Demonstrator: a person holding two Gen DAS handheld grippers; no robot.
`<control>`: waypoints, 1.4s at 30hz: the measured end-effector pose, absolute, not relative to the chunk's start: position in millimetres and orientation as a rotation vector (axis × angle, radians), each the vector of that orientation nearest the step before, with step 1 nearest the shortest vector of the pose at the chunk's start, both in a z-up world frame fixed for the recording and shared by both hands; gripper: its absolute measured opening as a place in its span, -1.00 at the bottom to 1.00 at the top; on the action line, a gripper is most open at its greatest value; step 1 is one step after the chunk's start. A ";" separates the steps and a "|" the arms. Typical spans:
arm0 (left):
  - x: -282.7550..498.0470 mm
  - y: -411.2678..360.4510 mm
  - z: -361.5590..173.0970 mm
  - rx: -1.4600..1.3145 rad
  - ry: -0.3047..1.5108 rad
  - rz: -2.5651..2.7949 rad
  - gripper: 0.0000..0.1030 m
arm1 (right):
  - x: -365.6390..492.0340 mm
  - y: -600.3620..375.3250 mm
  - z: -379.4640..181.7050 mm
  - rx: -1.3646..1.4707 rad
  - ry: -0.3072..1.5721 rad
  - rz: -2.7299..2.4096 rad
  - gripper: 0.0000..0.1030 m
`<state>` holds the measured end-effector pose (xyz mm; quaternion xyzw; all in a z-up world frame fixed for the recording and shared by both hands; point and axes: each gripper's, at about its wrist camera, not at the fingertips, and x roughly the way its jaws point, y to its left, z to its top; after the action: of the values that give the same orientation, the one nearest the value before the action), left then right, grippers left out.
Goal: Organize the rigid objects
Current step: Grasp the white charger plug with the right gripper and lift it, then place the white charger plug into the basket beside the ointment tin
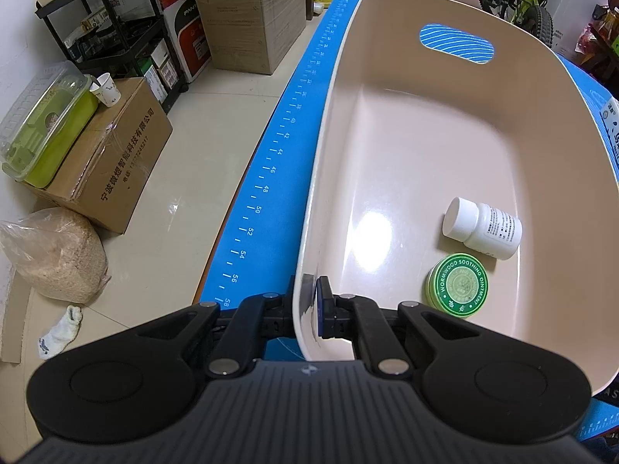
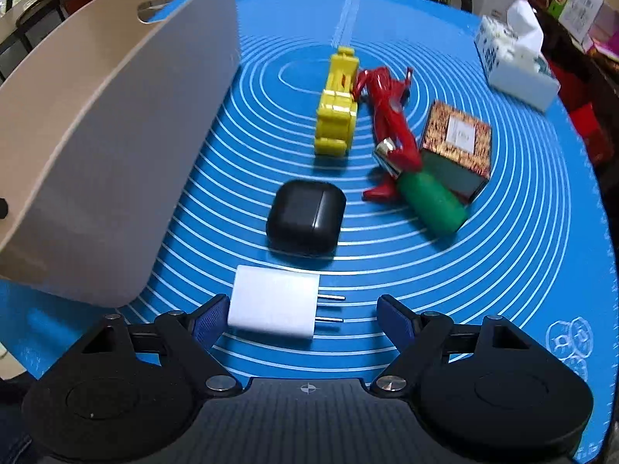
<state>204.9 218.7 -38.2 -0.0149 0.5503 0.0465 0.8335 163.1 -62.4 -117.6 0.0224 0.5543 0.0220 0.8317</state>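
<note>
My left gripper (image 1: 309, 303) is shut on the near rim of the beige bin (image 1: 425, 147). Inside the bin lie a white pill bottle (image 1: 483, 228) and a green ointment tin (image 1: 458, 285). In the right wrist view the bin (image 2: 96, 147) stands at the left on the blue mat (image 2: 522, 251). My right gripper (image 2: 301, 319) is open, its fingers on either side of a white charger plug (image 2: 274, 305). Beyond lie a black earbud case (image 2: 305, 216), a yellow toy (image 2: 336, 108), a red toy figure (image 2: 390, 116), a green bottle (image 2: 429, 197) and a patterned box (image 2: 458, 143).
A tissue box (image 2: 514, 58) sits at the mat's far right. Left of the table, on the floor, are cardboard boxes (image 1: 112, 162), a green container (image 1: 46, 127), a sack of grain (image 1: 54, 255) and a black shelf (image 1: 116, 27).
</note>
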 end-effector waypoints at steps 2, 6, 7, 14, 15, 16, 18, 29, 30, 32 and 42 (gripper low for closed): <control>204.9 219.0 -38.3 -0.030 1.167 0.098 -0.81 | 164.9 -63.0 -117.3 0.065 1.168 0.049 0.66; 204.7 218.8 -38.5 -0.029 1.167 0.100 -0.81 | 164.3 -58.6 -118.0 0.041 1.162 0.050 0.56; 204.7 218.9 -38.5 -0.029 1.167 0.100 -0.81 | 164.2 -57.2 -117.9 0.029 1.161 0.048 0.54; 204.2 220.5 -37.1 -0.036 1.168 0.098 -0.81 | 160.2 -48.4 -111.8 -0.025 1.132 0.060 0.28; 203.9 221.2 -37.0 -0.036 1.168 0.097 -0.81 | 159.9 -48.9 -110.7 -0.022 1.126 0.056 0.28; 204.1 220.7 -37.1 -0.035 1.169 0.098 -0.81 | 159.5 -50.0 -109.0 -0.016 1.117 0.051 0.28; 204.1 220.6 -37.1 -0.035 1.169 0.099 -0.81 | 159.3 -53.2 -103.5 -0.007 1.094 0.041 0.28; 204.1 220.3 -37.5 -0.035 1.169 0.100 -0.81 | 162.0 -55.0 -51.9 -0.025 0.905 0.004 0.28; 204.1 220.2 -37.6 -0.034 1.169 0.100 -0.81 | 161.6 -52.9 -45.2 -0.026 0.882 0.006 0.28; 203.6 221.2 -37.4 -0.033 1.169 0.099 -0.81 | 163.4 -48.6 -30.9 -0.023 0.836 0.017 0.28; 203.7 220.4 -39.0 -0.030 1.169 0.100 -0.81 | 181.1 -3.5 8.9 -0.052 0.688 0.152 0.28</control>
<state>203.7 220.4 -39.0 -0.0143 0.5515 0.0474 0.8327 181.1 -3.5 8.9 -0.0254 0.3369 0.0746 0.9382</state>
